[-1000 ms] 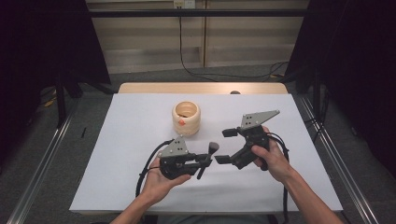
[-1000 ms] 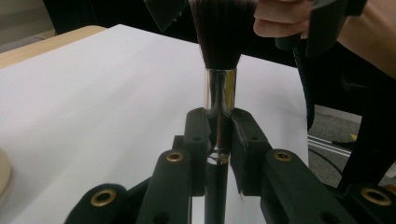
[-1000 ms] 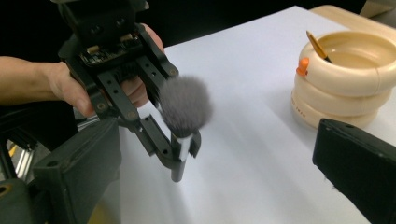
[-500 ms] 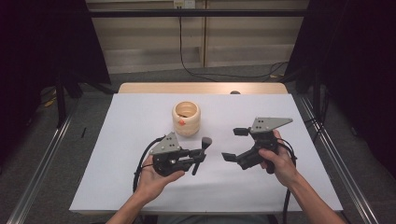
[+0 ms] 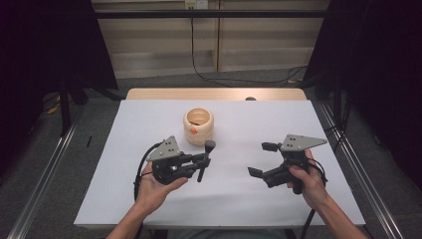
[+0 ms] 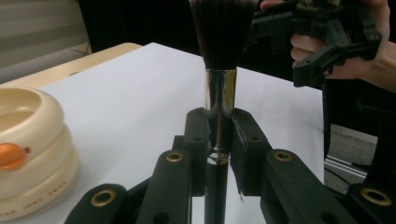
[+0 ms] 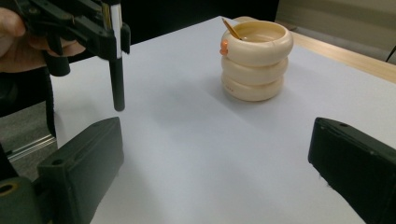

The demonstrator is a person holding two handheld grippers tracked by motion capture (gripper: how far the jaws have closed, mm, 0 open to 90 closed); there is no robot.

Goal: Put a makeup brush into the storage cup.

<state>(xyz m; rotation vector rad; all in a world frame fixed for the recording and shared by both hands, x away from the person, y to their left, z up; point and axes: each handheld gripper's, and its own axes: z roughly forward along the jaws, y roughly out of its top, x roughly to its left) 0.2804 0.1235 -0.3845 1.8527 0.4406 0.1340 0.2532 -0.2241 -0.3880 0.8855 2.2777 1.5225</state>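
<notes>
My left gripper (image 5: pixel 203 161) is shut on a makeup brush (image 5: pixel 205 155), held above the white table left of centre. In the left gripper view the jaws clamp the brush (image 6: pixel 220 91) at the base of its silver ferrule, with the dark bristles pointing away. The black handle (image 7: pixel 116 70) hangs down in the right gripper view. My right gripper (image 5: pixel 263 159) stands open at the right, jaws wide apart and nothing between them (image 7: pixel 219 154). A cream ribbed pot (image 5: pixel 198 125) with an orange dot stands behind the left gripper; something thin leans inside it.
The white table cover (image 5: pixel 249 204) has bare room between and in front of the two hands. The wooden table edge (image 5: pixel 219 93) lies at the back. Metal rails (image 5: pixel 358 169) run along both sides. The pot (image 7: pixel 254 58) sits ahead of the right gripper.
The two hands have drawn apart: the right gripper moved right and a little lower, the left gripper moved left with the brush still clamped in it.
</notes>
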